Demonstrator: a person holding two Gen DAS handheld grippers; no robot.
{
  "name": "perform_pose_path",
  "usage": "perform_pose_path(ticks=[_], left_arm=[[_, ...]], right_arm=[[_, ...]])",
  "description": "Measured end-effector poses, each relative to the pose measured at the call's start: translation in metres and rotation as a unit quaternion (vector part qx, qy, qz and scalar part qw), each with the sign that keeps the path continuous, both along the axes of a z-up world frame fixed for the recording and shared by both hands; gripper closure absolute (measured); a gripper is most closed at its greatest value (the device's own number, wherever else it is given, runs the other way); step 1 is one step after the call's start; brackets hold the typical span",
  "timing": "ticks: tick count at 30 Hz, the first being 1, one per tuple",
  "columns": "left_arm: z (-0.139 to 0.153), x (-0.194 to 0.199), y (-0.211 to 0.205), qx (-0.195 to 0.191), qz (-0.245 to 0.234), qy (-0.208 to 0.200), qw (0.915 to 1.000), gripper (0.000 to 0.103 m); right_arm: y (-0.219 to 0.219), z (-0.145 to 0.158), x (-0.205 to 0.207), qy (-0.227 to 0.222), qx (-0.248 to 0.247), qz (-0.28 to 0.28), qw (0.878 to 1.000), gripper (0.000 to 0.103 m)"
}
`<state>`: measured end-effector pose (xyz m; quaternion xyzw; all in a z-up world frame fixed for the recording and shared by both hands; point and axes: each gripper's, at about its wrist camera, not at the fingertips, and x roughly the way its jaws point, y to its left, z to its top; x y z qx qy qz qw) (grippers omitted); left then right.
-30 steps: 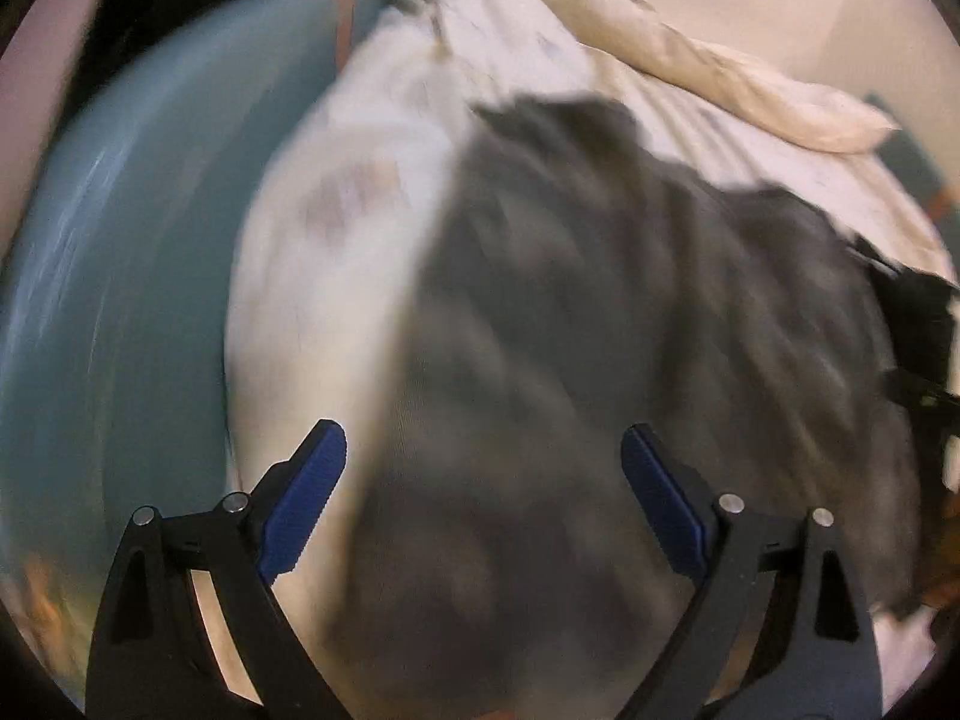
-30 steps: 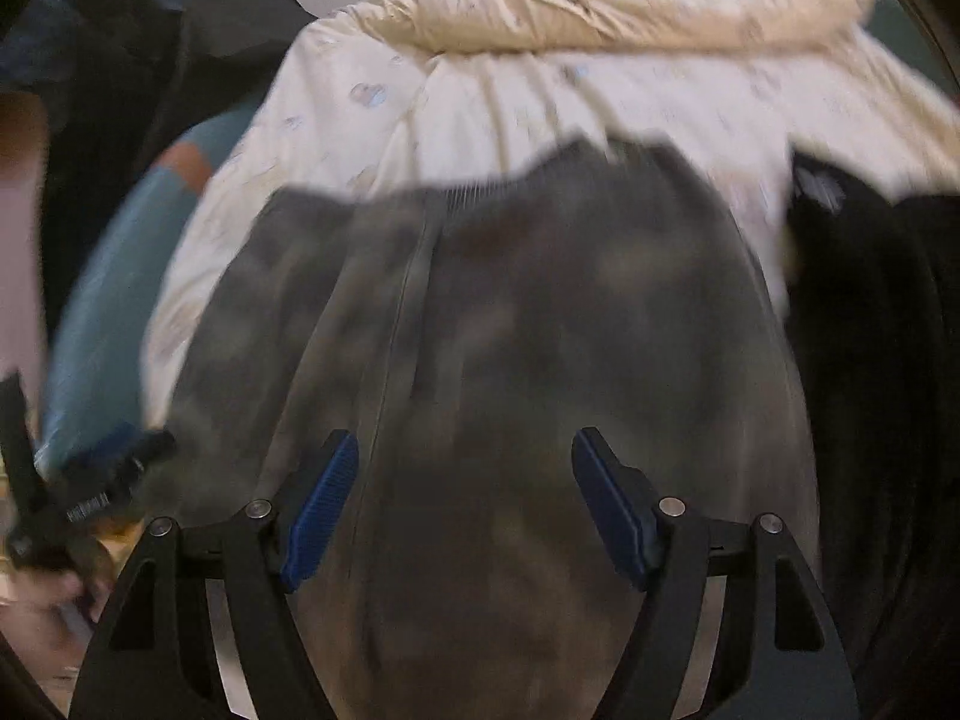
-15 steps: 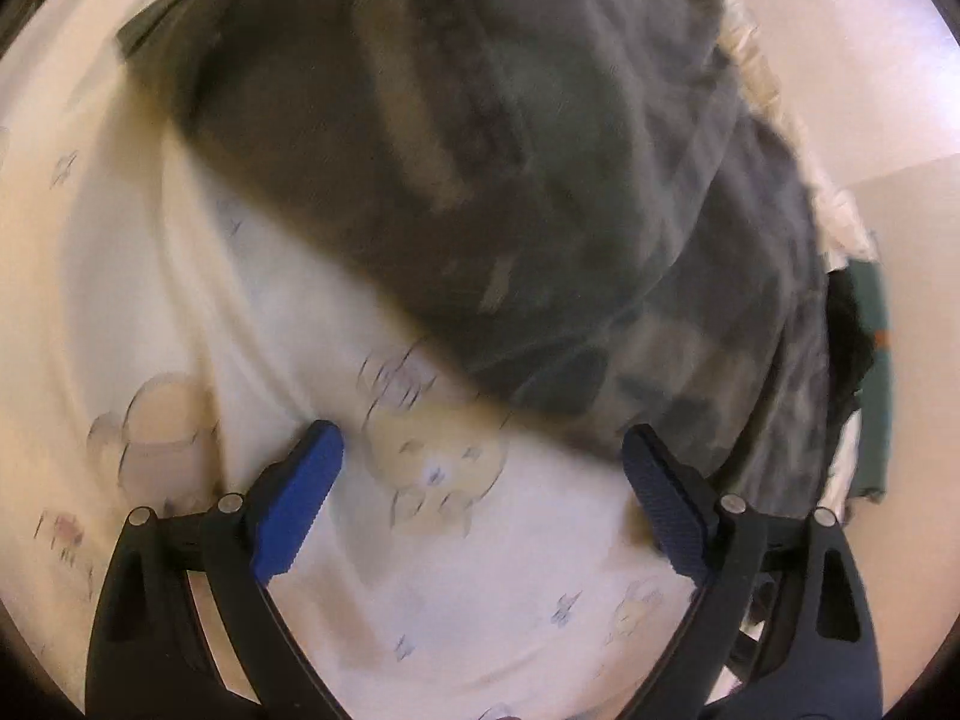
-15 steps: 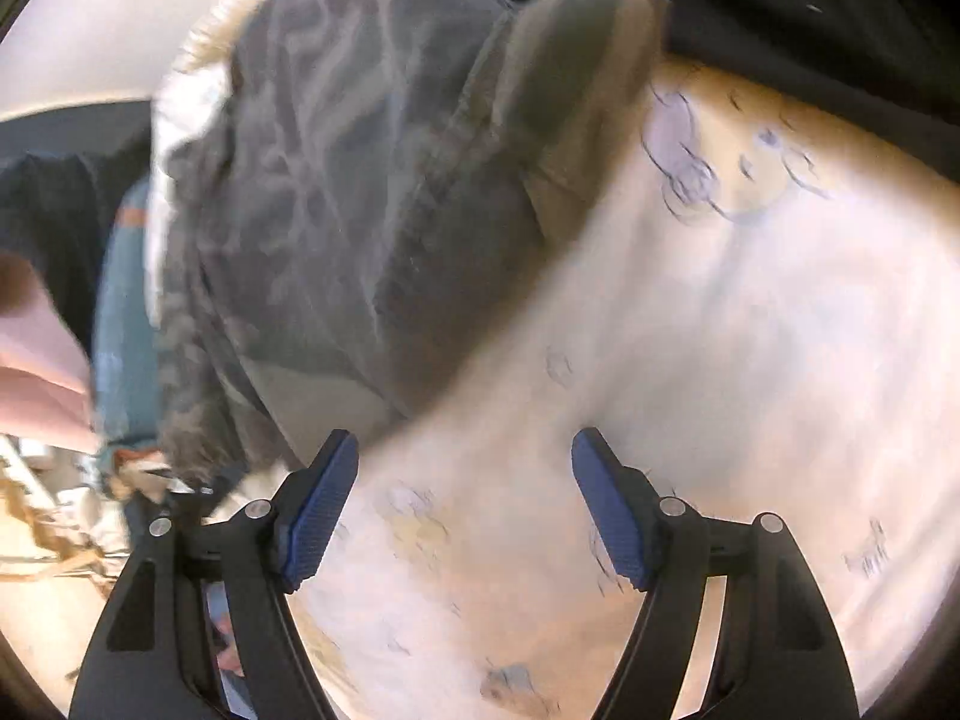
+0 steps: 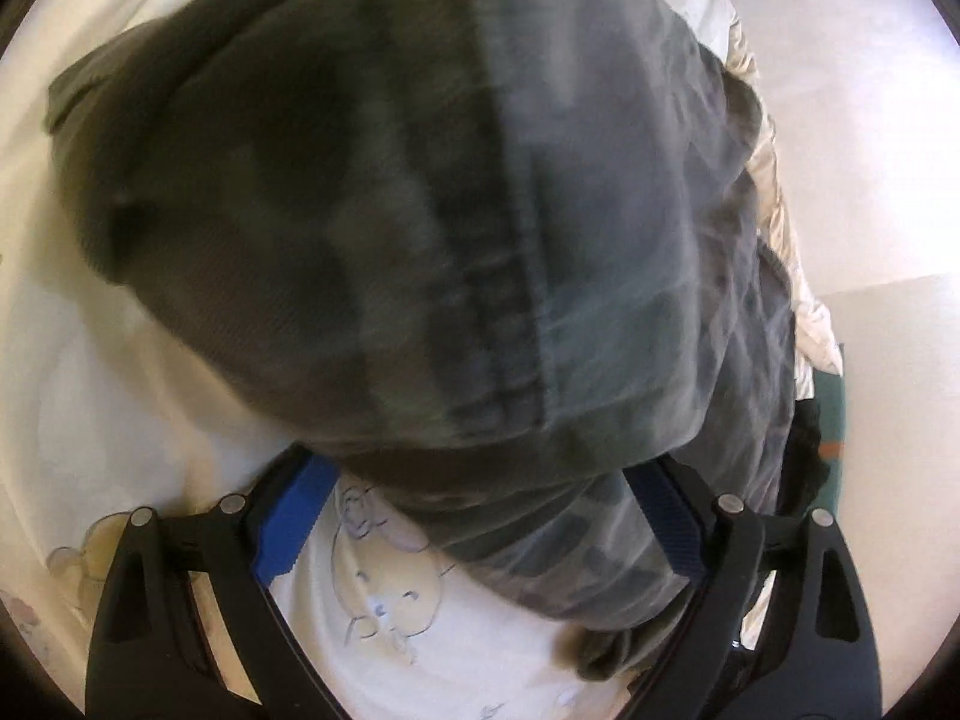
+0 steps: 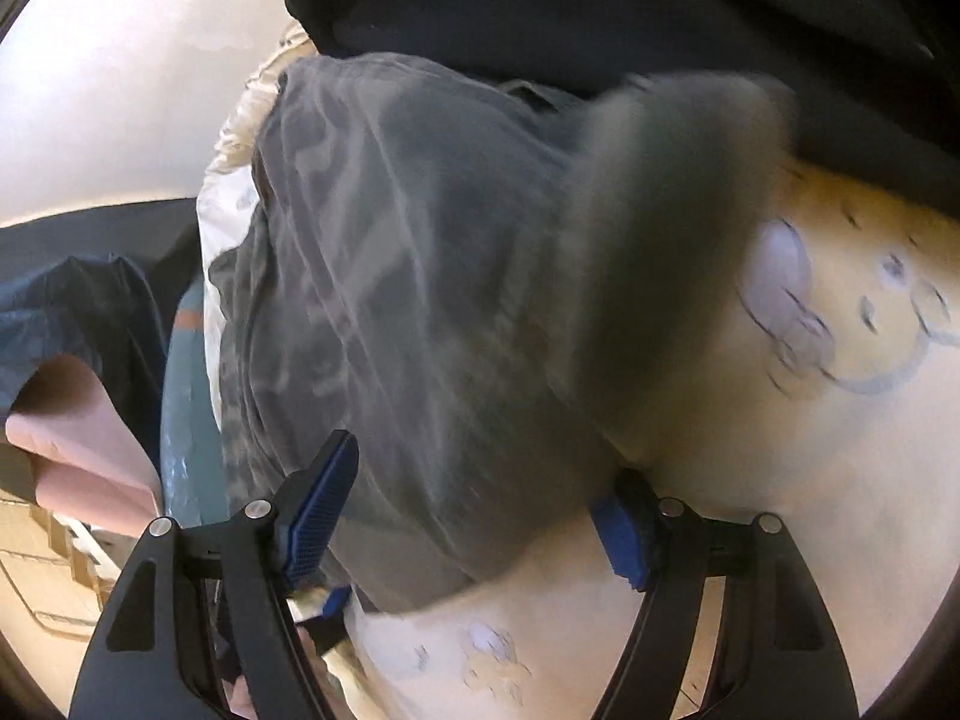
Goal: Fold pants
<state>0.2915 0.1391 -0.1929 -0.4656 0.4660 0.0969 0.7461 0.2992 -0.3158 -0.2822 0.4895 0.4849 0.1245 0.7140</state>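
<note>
Two grippers, fingers apart, left [image 5: 480, 525] closing, over grey pants [image 5: 420, 210]

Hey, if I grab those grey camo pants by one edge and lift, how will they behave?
The pants will likely drape and sag: they lie in soft rumpled folds on the bedsheet. The fabric looks thick at the seam, so probably moderately heavy. It should not slip much against the cotton sheet.
</note>
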Motion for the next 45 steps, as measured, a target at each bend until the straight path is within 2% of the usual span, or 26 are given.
perform_pose_path(ticks=[1,3,4,5,6,7,8,10,14,20,24,28,34,37,39,42,43,44,45], left_arm=[[0.001,0.001,-0.001,0.006,-0.002,-0.003,1.0,0.023],[0.0,0.001,-0.002,0.021,-0.005,0.009,0.9997,0.053],[-0.005,0.0,0.001,0.009,-0.009,0.021,0.9997,0.079],[-0.006,0.001,0.002,-0.004,-0.023,0.028,0.9993,0.085],[-0.001,0.002,0.002,0.002,-0.032,0.026,0.9992,0.088],[0.008,0.002,0.0,0.011,-0.044,0.019,0.9988,0.091],[0.017,0.002,0.0,0.016,-0.047,0.015,0.9986,0.092],[0.038,-0.004,-0.001,0.009,-0.041,0.001,0.9991,0.092],[0.073,-0.018,-0.007,0.004,-0.049,-0.023,0.9985,0.093],[0.085,-0.053,-0.004,0.014,-0.062,0.005,0.998,0.093],[0.09,-0.101,0.0,0.005,-0.065,0.019,0.9977,0.093],[0.096,-0.161,-0.011,-0.001,-0.084,0.053,0.9951,0.093],[0.113,-0.265,-0.031,-0.002,-0.111,0.123,0.9862,0.093],[0.115,-0.314,-0.042,-0.004,-0.136,0.157,0.9782,0.093],[0.107,-0.335,-0.047,-0.005,-0.142,0.167,0.9756,0.092],[0.077,-0.356,-0.049,0.008,-0.125,0.182,0.9754,0.079],[0.07,-0.357,-0.051,0.013,-0.122,0.19,0.974,0.072],[0.065,-0.369,-0.048,0.015,-0.124,0.2,0.9717,0.066],[0.059,-0.369,-0.048,0.014,-0.127,0.212,0.9689,0.062]], right_arm=[[0.002,0.0,0.004,0.002,-0.005,-0.002,1.0,0.031],[0.005,-0.004,0.01,0.015,-0.015,-0.006,1.0,0.043],[0.004,-0.005,0.01,0.021,-0.019,-0.011,1.0,0.058],[0.004,-0.006,0.009,0.026,-0.02,-0.016,0.999,0.07],[0.004,-0.005,0.007,0.03,-0.019,-0.018,0.999,0.073],[0.004,-0.003,0.004,0.029,-0.011,-0.018,0.999,0.08],[0.005,0.003,0.002,0.023,-0.013,-0.016,1.0,0.087],[0.008,0.023,-0.005,-0.002,-0.033,-0.005,0.999,0.092],[0.009,0.057,-0.015,-0.024,-0.047,0.007,0.999,0.096],[0.011,0.084,-0.032,-0.02,-0.053,0.02,0.998,0.096],[-0.005,0.092,-0.038,-0.001,-0.053,0.027,0.998,0.096],[-0.012,0.102,-0.044,0.02,-0.05,0.039,0.998,0.096],[-0.041,0.117,-0.147,0.088,-0.044,0.044,0.994,0.096],[-0.06,0.129,-0.188,0.116,-0.054,0.054,0.99,0.096],[-0.072,0.124,-0.205,0.131,-0.052,0.056,0.988,0.096],[-0.083,0.092,-0.217,0.158,-0.023,0.047,0.986,0.095],[-0.084,0.078,-0.217,0.165,-0.006,0.049,0.985,0.094],[-0.082,0.068,-0.213,0.168,-0.006,0.054,0.984,0.088],[-0.082,0.059,-0.211,0.174,-0.019,0.055,0.983,0.087]])
